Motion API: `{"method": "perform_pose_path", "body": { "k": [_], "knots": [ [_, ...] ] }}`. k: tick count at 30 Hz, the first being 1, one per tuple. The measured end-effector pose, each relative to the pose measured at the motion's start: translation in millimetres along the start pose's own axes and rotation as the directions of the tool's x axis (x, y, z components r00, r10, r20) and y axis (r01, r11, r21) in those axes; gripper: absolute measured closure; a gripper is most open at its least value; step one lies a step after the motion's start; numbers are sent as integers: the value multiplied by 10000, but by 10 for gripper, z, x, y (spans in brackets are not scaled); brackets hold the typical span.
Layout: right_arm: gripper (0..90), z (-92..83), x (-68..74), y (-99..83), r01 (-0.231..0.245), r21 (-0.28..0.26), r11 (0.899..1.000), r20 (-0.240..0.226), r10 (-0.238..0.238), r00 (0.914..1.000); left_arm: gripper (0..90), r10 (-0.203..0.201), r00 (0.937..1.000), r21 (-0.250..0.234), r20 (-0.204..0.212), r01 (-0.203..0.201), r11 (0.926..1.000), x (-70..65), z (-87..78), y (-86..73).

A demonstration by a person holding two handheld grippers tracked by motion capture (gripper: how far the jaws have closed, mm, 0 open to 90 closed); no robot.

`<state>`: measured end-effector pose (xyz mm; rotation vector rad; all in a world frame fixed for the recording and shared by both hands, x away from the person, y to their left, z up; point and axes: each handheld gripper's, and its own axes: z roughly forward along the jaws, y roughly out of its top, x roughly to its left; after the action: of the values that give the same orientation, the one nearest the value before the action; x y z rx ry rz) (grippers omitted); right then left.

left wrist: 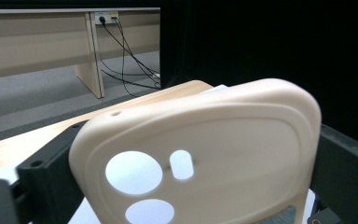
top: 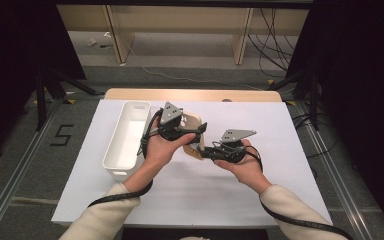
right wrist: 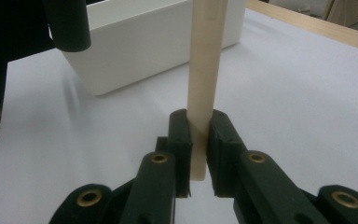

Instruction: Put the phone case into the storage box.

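At frame centre, the right tool [top: 203, 152] pinches the case [top: 194, 124] edge-on, so the left tool [top: 200, 129] can span its width, pads apparently touching both sides.

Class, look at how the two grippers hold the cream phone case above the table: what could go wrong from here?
1. The right gripper pinches only the thin edge of the phone case, so the case may twist or slip.
2. The left gripper's fingers flank the case across its full width; if they lose contact, it could drop onto the white table instead of into the white bin.
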<state>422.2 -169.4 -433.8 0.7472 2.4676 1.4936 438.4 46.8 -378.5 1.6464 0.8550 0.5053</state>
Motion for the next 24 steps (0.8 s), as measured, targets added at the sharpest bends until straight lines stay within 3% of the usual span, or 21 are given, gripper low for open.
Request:
{"method": "perform_pose_path", "body": {
  "k": [8,16,19,24],
  "knots": [
    [810,0,2,-6,33,-68,10000,89,-32,10000,72,-51,9999,-64,127,52,10000,7,-8,11],
    [779,3,15,-10,56,-275,9996,181,-51,9998,85,220,9996,-189,154,-217,9996,-14,-28,36],
    [658,-2,21,-7,-44,-308,9995,189,50,9998,88,427,9991,-251,77,-424,9988,2,-47,58],
    [344,-23,13,-14,-566,-433,9975,547,590,9968,90,479,9989,-345,2,-479,9983,44,-75,81]
  ]
}}
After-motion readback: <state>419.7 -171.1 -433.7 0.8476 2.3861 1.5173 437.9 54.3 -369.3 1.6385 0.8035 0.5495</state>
